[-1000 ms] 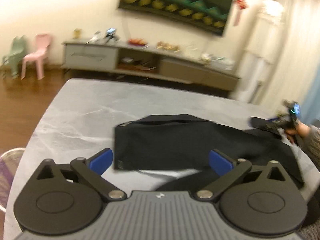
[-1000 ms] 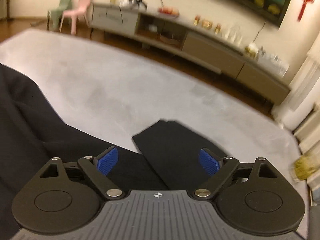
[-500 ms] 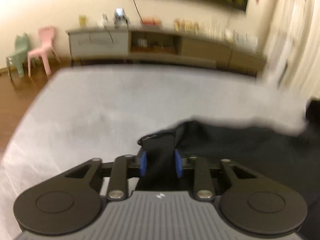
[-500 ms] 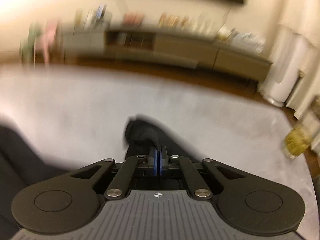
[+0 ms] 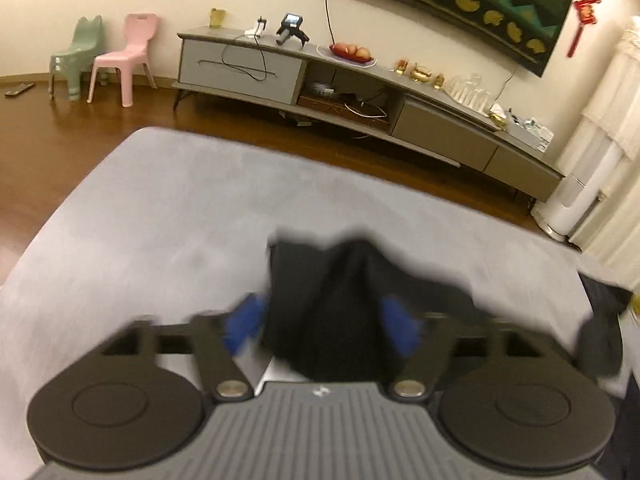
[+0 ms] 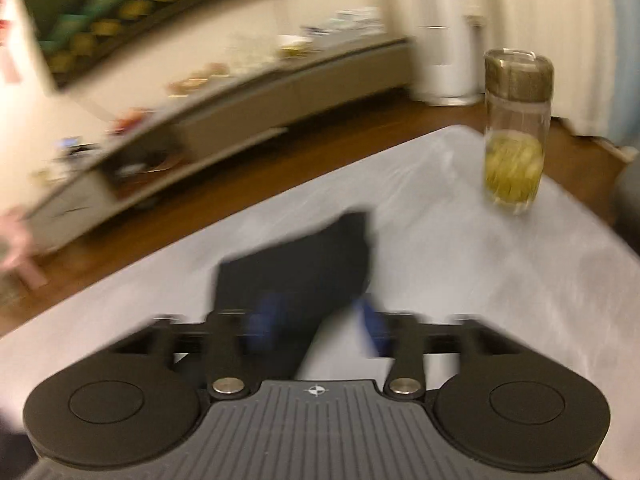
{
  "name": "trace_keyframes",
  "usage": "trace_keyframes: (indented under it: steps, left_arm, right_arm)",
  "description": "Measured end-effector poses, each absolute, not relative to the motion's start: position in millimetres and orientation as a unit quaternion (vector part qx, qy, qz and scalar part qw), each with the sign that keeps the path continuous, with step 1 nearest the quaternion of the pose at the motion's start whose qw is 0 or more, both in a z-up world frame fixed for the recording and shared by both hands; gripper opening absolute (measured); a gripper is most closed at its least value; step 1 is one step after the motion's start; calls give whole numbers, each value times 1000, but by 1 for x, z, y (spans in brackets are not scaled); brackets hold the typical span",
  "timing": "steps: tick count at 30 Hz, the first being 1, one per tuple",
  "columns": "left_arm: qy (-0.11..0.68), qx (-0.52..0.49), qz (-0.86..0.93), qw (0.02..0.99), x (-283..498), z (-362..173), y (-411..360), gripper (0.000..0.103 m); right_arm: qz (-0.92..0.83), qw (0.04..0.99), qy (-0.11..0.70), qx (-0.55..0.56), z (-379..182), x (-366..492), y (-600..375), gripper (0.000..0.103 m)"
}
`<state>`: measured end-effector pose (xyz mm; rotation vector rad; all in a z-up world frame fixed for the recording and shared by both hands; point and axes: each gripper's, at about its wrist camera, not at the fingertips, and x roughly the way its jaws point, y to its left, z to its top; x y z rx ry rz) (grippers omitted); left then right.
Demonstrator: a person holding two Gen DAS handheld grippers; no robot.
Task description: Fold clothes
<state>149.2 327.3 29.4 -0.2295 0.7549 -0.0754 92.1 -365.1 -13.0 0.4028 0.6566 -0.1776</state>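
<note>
A black garment (image 5: 324, 304) lies bunched on the grey table (image 5: 160, 216). In the left wrist view its folded corner sits between the blue pads of my left gripper (image 5: 322, 322), whose jaws stand apart and blurred. In the right wrist view another black corner of the garment (image 6: 296, 272) lies between the blurred blue pads of my right gripper (image 6: 316, 326), whose jaws also stand apart. More black cloth (image 5: 600, 320) trails off to the right of the left gripper.
A glass bottle with yellow-green contents (image 6: 516, 132) stands on the table (image 6: 480, 260) to the right of my right gripper. Beyond the table's far edge are wooden floor, a long TV cabinet (image 5: 360, 92) and two small chairs (image 5: 120, 56).
Both grippers were open over the flat cloth, then shut on its corners half a second ago. Now both jaws have opened again, and the right gripper has swung towards the bottle.
</note>
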Motion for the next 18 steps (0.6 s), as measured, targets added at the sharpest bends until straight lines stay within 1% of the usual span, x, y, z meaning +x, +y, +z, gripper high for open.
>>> trace_keyframes:
  steps: [1, 3, 4, 5, 6, 9, 12, 13, 14, 15, 16, 17, 18]
  left_arm:
    - [372, -106, -43, 921, 124, 25, 333, 90]
    - [393, -95, -49, 913, 85, 10, 338, 91]
    - [401, -95, -54, 909, 69, 5, 339, 92]
    - [409, -95, -59, 906, 54, 0, 340, 97]
    - [418, -93, -62, 902, 41, -4, 338, 99]
    - [427, -83, -75, 898, 19, -8, 325, 99]
    - [425, -58, -82, 900, 17, -15, 304, 99]
    - [422, -46, -79, 902, 20, -18, 297, 99]
    - [417, -36, -76, 905, 23, -21, 291, 94]
    - [415, -31, -81, 906, 27, -23, 287, 72]
    - [413, -27, -88, 906, 31, -24, 283, 57]
    - [411, -26, -86, 907, 36, -22, 279, 40]
    - [405, -24, -83, 910, 43, -21, 276, 10]
  right_arm:
    - [-71, 929, 315, 181, -15, 60, -359, 79]
    - [-45, 933, 327, 145, -22, 3, -344, 87]
    - [-30, 932, 336, 134, -27, -19, -333, 87]
    - [-11, 930, 344, 127, -30, -38, -321, 87]
    - [7, 928, 353, 119, -34, -57, -309, 87]
    - [75, 922, 373, 68, -48, -86, -264, 93]
    - [115, 912, 394, -5, -61, -94, -224, 93]
    - [116, 910, 397, -25, -64, -94, -217, 85]
    - [114, 909, 398, -40, -67, -92, -215, 84]
    - [111, 910, 398, -45, -67, -90, -215, 71]
    - [108, 911, 396, -40, -65, -88, -218, 42]
    - [107, 911, 397, -35, -63, -85, -222, 18]
    - [101, 913, 394, -36, -60, -83, -228, 0]
